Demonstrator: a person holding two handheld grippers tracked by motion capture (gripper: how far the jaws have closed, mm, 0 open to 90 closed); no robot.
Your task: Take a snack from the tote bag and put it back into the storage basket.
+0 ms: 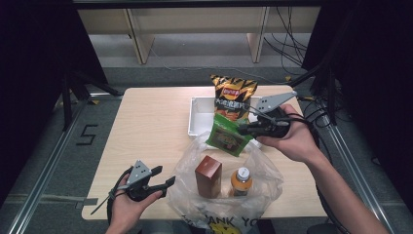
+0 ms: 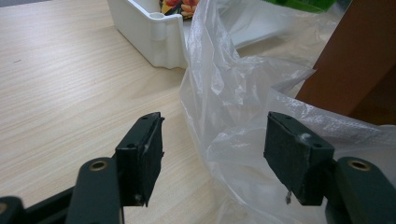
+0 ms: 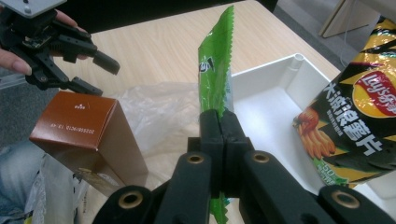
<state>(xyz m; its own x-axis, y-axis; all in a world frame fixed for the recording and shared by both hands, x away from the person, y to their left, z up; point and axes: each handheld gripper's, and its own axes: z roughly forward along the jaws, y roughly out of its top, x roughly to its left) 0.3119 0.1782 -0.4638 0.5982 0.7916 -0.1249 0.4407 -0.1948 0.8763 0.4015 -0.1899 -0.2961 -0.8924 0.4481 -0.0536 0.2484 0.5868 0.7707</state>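
High view, left hand (image 1: 127,202): enters at 7 o'clock, palm cupped under its tool, wrist low at the table's near edge.
Left gripper (image 1: 163,176): aims toward 3 o'clock at the plastic bag (image 1: 187,168); jaws spread wide, holding nothing. In the left gripper view the bag's clear film (image 2: 233,88) lies between and beyond the open jaws, and one pad (image 2: 294,156) is just beside the film.
Brown box (image 1: 208,176): stands upright inside the bag, at 6 o'clock of the table, long axis vertical.
Orange bottle (image 1: 241,182): upright, just beside the box on its 3 o'clock side.
White tray (image 1: 198,117): at 12 o'clock from the bag, on the wooden table (image 1: 151,126).
Chip bag (image 1: 234,97): stands upright in the tray.
Green packet (image 1: 227,137): held above the bag's far rim, long axis running from 12 to 6 o'clock in the high view; in the right gripper view it (image 3: 215,79) stands on edge, serrated end up.
Right gripper (image 1: 242,129): aims toward 9 o'clock, jaws pressed together on the packet's edge.
Right hand (image 1: 287,139): comes in from 5 o'clock, forearm slanted across the table corner.
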